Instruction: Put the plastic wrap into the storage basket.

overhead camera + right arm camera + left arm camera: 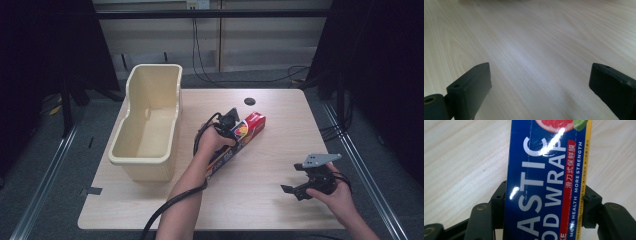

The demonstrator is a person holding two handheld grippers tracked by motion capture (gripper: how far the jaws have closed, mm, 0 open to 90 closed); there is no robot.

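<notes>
- The right gripper (295,190) is held low over the bare near-right part of the table (260,200), well apart from the box; its jaws are spread wide and nothing is held between them, only wood grain being seen in the right gripper view.
- The box of plastic wrap (240,141), long and narrow, is seen lying flat on the table just right of the tub, its red end pointing away from the person.
- The left gripper (223,134) is placed over the box's middle; in the left gripper view the box (544,195) is flanked by a jaw at each long side, apparently closed against the cardboard.
- The box is judged light and stiff along its length, but thin-walled, glossy and likely slippery; a hard squeeze could dent it. A hold across the narrow width near the middle is judged best for balance.
- The cream tub (150,120) stands farther left, open and empty, beside the box's far end.
</notes>
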